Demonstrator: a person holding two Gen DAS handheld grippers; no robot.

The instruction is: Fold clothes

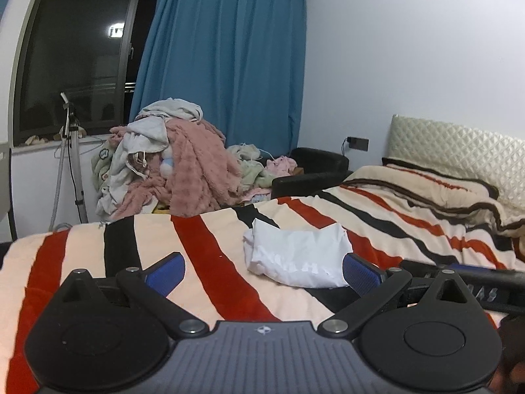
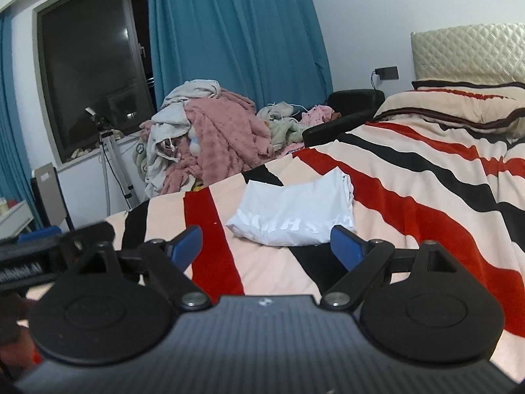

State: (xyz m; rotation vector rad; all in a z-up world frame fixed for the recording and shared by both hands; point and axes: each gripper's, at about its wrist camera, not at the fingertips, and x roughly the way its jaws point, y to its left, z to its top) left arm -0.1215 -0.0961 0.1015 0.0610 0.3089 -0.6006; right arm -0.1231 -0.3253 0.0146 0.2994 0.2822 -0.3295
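Both tools empty. Your left tool (image 1: 262, 271) has its blue pads spread wide with nothing between them; your right tool (image 2: 265, 244) is spread the same way, nothing pinched. Each hangs just short of the garment, not touching it.

White garment (image 1: 297, 254) lies on the striped blanket (image 1: 203, 256) of the bed, near its foot end, ahead of both tools. It reads as a compact, roughly rectangular bundle, layers stacked at the right edge, faint lettering along the near side. By the look of it this piece is folded, or very nearly; the edges are a bit puffy, not crisp. No loose sleeve or hem shows from either wrist view.

What is left, as far as you can judge: a large pile of clothes (image 2: 210, 131) heaped beyond the bed under the blue curtain (image 2: 236, 32), pink fleece, grey and pale green pieces all tangled. More small items trail off to its right toward a black chair (image 2: 347, 111). None of that looks sorted.

Estimate: one item done, most of the load still waiting. Likely next is setting the white bundle aside, or fetching another piece.
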